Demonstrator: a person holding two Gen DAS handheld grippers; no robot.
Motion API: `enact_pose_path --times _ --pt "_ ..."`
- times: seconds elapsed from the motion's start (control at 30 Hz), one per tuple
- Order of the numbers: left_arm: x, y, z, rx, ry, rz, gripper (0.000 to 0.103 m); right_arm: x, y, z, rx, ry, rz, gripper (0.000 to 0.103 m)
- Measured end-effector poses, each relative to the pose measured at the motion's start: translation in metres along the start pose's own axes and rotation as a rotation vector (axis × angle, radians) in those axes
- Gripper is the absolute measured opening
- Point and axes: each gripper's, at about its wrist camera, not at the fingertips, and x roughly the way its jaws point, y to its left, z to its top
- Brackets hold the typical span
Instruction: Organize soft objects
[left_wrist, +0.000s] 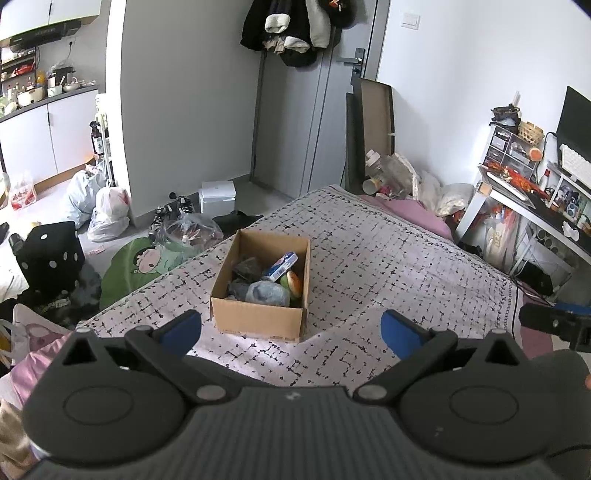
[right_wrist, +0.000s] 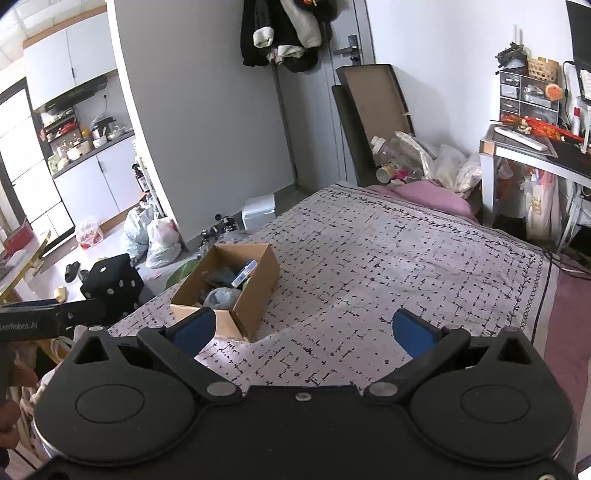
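Note:
An open cardboard box (left_wrist: 258, 319) stands on the bed's patterned quilt (left_wrist: 388, 266). It holds several soft items: a grey bundle (left_wrist: 267, 293), a blue-white pack (left_wrist: 280, 266), a green-orange plush (left_wrist: 292, 283) and dark cloth (left_wrist: 245, 267). My left gripper (left_wrist: 291, 332) is open and empty, hovering just in front of the box. My right gripper (right_wrist: 304, 328) is open and empty, to the right of the box (right_wrist: 255, 291), above the quilt (right_wrist: 406, 258). The right gripper's side shows in the left wrist view (left_wrist: 554, 323).
A pink pillow (left_wrist: 417, 214) lies at the bed's far end, with bottles and bags behind it. A desk (left_wrist: 535, 199) stands at right. On the floor at left are a black dice cushion (left_wrist: 50, 254), a green plush (left_wrist: 140, 266) and plastic bags (left_wrist: 107, 214).

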Motion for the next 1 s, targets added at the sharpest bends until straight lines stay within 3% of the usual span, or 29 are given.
enact_pose_path --times 1.0 --pt "0.0013 0.0040 -0.0017 -0.009 0.010 0.006 0.103 -0.0025 0.0048 0.0015 -0.009 0.003 -0.005 0.103"
